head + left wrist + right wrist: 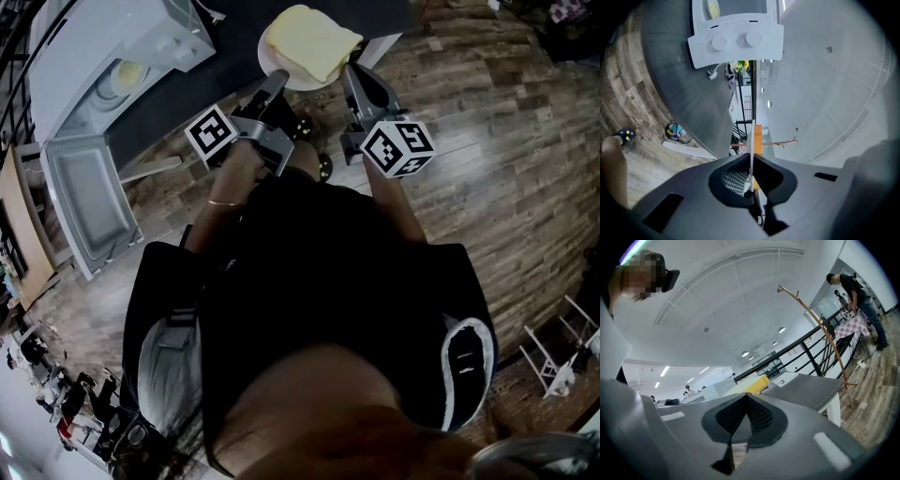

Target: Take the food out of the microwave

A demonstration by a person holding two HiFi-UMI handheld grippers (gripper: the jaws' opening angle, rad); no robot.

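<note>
Dark worktop beneath; left tongs and right tongs pinched shut on plate rim, food straight ahead, right of open microwave.

Microwave: white, casing and open door alike. Food: pale yellow, on a white plate. Table: dark grey top. Floor: brown wood planks, streaked light and dark. Left gripper and right gripper: grey, cubes white with black square markers. Person's top: black. Far tablecloth: pink-and-white check.
</note>
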